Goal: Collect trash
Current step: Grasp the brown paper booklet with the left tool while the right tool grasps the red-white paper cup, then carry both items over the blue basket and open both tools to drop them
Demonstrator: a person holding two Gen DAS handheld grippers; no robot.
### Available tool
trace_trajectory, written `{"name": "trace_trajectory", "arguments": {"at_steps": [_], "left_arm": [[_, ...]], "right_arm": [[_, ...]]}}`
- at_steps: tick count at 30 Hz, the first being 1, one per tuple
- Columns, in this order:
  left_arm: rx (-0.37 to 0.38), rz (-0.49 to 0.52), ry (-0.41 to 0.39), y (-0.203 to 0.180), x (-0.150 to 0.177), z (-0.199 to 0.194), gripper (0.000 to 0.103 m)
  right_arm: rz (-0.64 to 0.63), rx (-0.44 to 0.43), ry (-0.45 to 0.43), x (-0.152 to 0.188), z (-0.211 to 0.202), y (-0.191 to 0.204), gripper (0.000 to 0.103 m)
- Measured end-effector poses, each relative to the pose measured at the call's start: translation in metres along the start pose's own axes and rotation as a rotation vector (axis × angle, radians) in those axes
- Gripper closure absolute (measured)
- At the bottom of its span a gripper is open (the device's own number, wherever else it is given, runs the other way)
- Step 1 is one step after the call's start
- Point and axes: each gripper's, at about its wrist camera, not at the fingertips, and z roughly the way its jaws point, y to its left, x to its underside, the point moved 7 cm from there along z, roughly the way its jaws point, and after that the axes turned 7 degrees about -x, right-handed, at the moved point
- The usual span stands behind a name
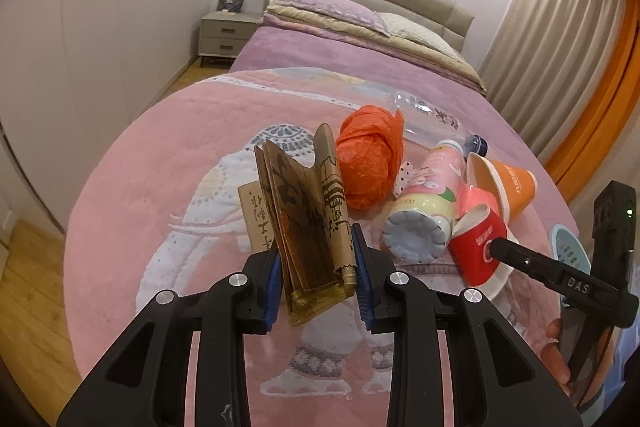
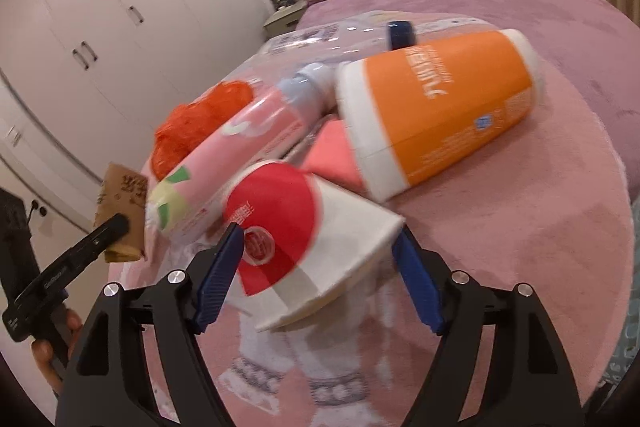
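Note:
Trash lies on a pink elephant blanket (image 1: pixel 160 187) on a bed. My left gripper (image 1: pixel 318 267) is shut on a crumpled brown paper bag (image 1: pixel 308 211). My right gripper (image 2: pixel 320 259) has its blue pads on both sides of a red-and-white paper cup (image 2: pixel 296 227), also in the left wrist view (image 1: pixel 476 247); the cup lies on its side and looks gripped. Beside it lie an orange paper cup (image 2: pixel 436 115), a pink bottle (image 2: pixel 240 151), an orange plastic bag (image 1: pixel 368 163) and a clear plastic bottle (image 1: pixel 436 119).
White wardrobes (image 1: pixel 80 27) stand on the left with a wooden floor strip (image 1: pixel 24 283) below. A nightstand (image 1: pixel 226 33), pillows (image 1: pixel 332 11) and headboard are at the far end. Curtains (image 1: pixel 560 47) hang on the right. A light blue object (image 1: pixel 568 247) sits at the bed's right edge.

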Motion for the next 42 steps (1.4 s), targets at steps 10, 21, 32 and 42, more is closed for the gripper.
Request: {"name": "trace_trajectory", "arguments": {"at_steps": [10, 21, 32, 42], "left_arm": [[0.006, 0.002, -0.025, 0.002, -0.002, -0.008, 0.074], [0.032, 0.038, -0.072, -0.012, -0.005, -0.031, 0.074], [0.216, 0.186, -0.096, -0.118, -0.007, -0.052, 0.074], [0.425, 0.381, -0.039, -0.265, 0.010, -0.038, 0.074]], "right_arm": [[-0.155, -0.037, -0.018, 0.009, -0.016, 0.050, 0.051], [-0.171, 0.021, -0.008, 0.030, -0.013, 0.058, 0.078], [-0.136, 0.228, -0.223, 0.013, -0.114, 0.020, 0.078], [0.062, 0.469, -0.359, 0.015, -0.217, -0.081, 0.078]]}}
